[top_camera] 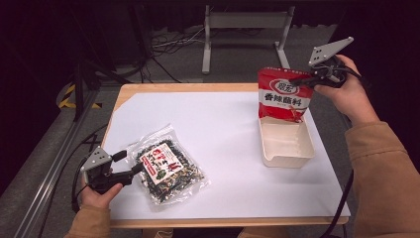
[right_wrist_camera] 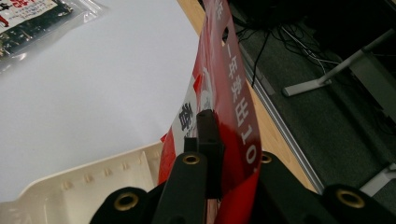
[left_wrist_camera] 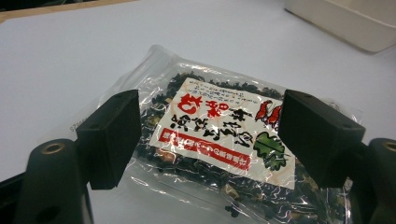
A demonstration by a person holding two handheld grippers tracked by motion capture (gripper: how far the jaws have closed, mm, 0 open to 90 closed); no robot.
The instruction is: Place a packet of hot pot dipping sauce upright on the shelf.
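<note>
White sheet (top_camera: 218, 129) covers the wooden table (top_camera: 148, 88); grey carpet (top_camera: 237, 74) beyond.

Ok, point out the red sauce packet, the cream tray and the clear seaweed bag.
red sauce packet (top_camera: 285, 96), high view, on its white label.
cream tray (top_camera: 287, 159), high view, on its near rim.
clear seaweed bag (left_wrist_camera: 215, 128), left gripper view, on its printed label.

The desk (top_camera: 218, 88) is a light wooden top covered by a white sheet (top_camera: 223, 134). A clear packet of dark dried food (top_camera: 168, 166) lies flat at front left. A cream tray (top_camera: 286, 144) rests at right.
</note>
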